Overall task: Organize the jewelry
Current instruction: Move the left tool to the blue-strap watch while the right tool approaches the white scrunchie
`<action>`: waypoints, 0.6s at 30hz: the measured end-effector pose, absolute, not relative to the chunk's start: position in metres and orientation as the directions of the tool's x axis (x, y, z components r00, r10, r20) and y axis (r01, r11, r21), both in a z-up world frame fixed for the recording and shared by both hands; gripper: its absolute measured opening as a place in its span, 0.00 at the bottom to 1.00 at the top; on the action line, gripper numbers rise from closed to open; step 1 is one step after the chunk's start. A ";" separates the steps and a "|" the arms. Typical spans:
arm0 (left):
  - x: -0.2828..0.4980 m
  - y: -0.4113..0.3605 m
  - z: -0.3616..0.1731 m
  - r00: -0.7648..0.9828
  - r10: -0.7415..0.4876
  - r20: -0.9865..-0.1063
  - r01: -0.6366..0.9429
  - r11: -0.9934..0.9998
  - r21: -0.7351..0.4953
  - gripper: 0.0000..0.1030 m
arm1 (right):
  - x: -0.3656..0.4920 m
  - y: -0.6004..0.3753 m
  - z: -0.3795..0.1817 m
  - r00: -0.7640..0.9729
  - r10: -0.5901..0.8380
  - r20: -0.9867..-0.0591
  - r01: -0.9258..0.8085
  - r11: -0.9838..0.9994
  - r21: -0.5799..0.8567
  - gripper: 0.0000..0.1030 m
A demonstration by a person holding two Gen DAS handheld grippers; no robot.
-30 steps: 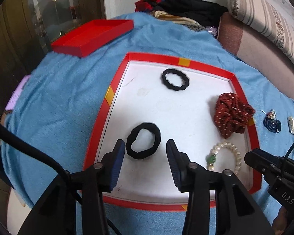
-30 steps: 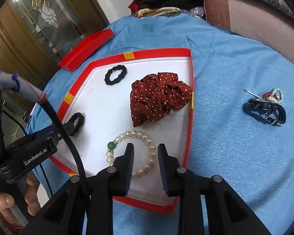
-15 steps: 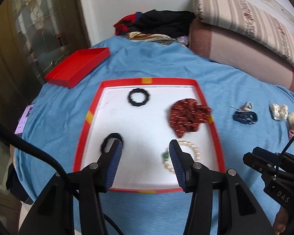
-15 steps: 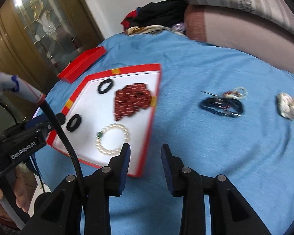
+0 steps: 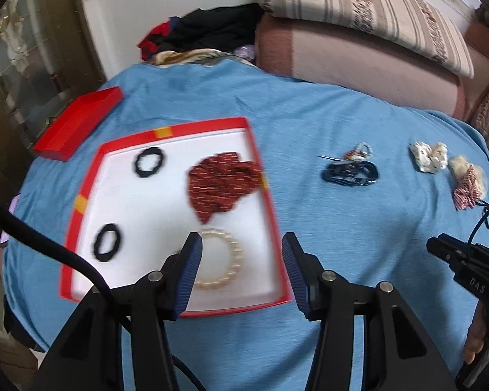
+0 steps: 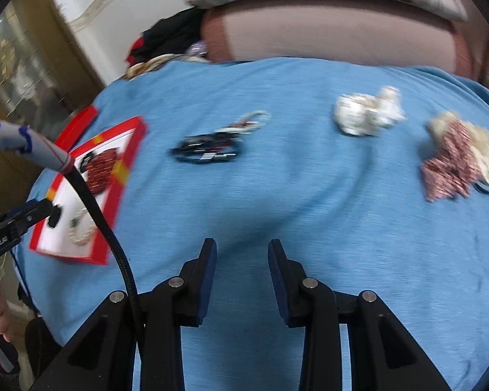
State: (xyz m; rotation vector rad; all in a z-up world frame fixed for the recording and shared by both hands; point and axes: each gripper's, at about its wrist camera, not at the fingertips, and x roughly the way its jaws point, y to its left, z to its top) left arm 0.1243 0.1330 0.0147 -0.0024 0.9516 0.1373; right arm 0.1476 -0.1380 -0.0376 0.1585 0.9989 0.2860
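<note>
Left tool (image 5: 241, 244): jaws spread wide, nothing held, above near edge of red tray (image 5: 81, 182). Right tool (image 6: 242, 251): jaws apart, nothing held, over bare blue cloth (image 6: 309, 195). Tray holds pearl bracelet (image 5: 226, 260), dotted red scrunchie (image 5: 221, 184), 2 black hair ties (image 5: 149, 162). On cloth, right of tray: dark blue hair tie (image 5: 348, 172), white scrunchie (image 5: 428, 156), pink-cream scrunchie (image 5: 467, 182).

A red-rimmed white tray (image 5: 270, 215) lies flat ahead of the left jaws, holding a pearl bracelet (image 5: 226, 260) just between their tips, a dark red dotted scrunchie (image 5: 221, 185) beyond it, and two black hair ties (image 5: 149, 162) (image 5: 107, 242) to the left. Well ahead of the right jaws lie dark blue bands (image 6: 208, 151), a white scrunchie (image 6: 368, 115) and a red-and-cream scrunchie (image 6: 456, 156).
</note>
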 end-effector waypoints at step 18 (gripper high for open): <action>0.236 0.064 -0.041 0.519 -0.060 -0.853 0.011 0.998 -0.063 0.49 | 0.205 -0.235 -0.028 0.599 0.245 -0.762 -0.014 0.955 0.296 0.44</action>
